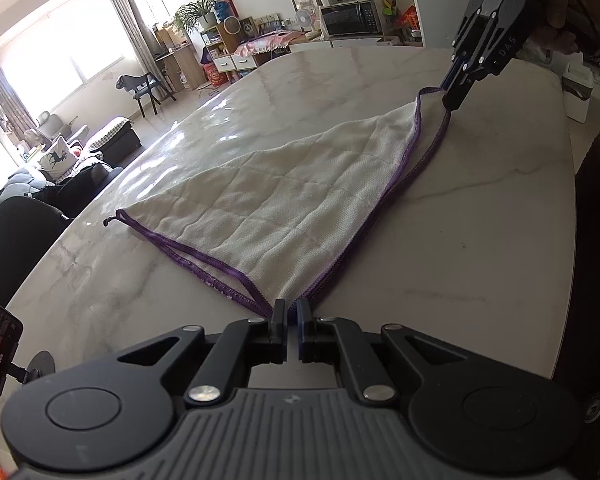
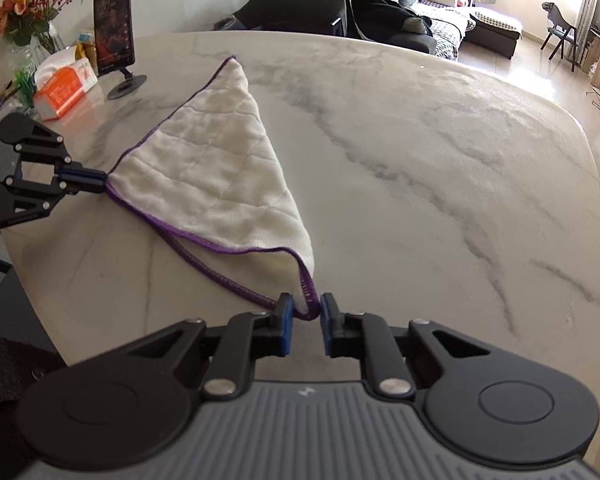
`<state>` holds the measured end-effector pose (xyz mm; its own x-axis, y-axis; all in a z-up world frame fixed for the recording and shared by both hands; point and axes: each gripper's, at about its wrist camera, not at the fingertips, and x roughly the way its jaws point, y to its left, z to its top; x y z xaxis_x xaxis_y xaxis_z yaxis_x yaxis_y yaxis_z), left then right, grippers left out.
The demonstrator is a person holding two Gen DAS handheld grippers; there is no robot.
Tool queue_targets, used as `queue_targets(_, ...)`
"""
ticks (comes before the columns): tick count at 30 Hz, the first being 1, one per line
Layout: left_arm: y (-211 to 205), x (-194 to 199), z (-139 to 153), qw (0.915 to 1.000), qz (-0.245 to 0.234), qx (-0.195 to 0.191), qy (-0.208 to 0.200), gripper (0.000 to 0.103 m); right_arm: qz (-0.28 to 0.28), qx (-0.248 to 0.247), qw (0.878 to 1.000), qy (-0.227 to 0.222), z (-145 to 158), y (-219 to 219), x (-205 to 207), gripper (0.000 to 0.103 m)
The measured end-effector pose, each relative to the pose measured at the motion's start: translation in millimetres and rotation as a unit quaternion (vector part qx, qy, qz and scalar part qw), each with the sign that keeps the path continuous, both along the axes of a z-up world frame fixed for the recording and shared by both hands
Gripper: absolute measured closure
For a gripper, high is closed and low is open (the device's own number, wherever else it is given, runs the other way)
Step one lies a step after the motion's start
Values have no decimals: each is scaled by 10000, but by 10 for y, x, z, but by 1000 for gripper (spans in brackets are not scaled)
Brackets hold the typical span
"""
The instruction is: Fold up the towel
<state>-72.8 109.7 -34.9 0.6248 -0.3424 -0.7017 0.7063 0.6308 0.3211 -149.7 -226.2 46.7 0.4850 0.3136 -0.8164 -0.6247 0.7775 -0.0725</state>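
**Towel pinned at two corners, ready for its next fold**

Towel (image 2: 212, 184), white with a purple hem, lies on the marble surface (image 2: 420, 160) already doubled over: two hemmed edges run side by side along the near border. It spreads into a rough triangle, one loose corner pointing away across the surface.

The left tongs (image 1: 291, 308) are pressed together on the corner nearest them, both layers of hem caught between the fingers. The right tongs (image 2: 305, 312) pinch the opposite near corner; their blue pads stand slightly apart only because the bunched hem fills the gap. In the left wrist view the right tongs (image 1: 454, 98) hold their corner just at the surface.

Holding both ends of one edge keeps that edge stretched, so the stacked layers stay aligned instead of sliding. My guess is the pair will carry this edge over to the far side for another fold.

A phone on a stand (image 2: 114, 32) and a tissue box (image 2: 64, 92) sit well apart from the cloth.
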Motion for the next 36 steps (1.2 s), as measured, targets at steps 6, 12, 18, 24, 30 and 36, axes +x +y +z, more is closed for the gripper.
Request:
queue_targets(6,20,13,7,9999,81,-105,87,98,360,-192,9991,-121,3,30,-68,95)
queue_targets(12,11,19,10,9997,151,-127,113,98,689,-359,9966,-258,12,53,-131,72)
queue_targets(18,3,26,9,9997,177,-122,137,98,750,-61,9953,-607,171,107,-84,71)
queue_targets(24,8,23,7,9995,211,-161,158,98,1192,-365,9896,-719,52,287,-42,90)
queue_targets(30,12,38,6,9994,227,-191,193,98,1280,-346,9890,-651,18,330,-14,100)
queue_targets(36,21,54,3,9991,273,-247,218,97,1230,-201,9908,-528,26,325,8,100)
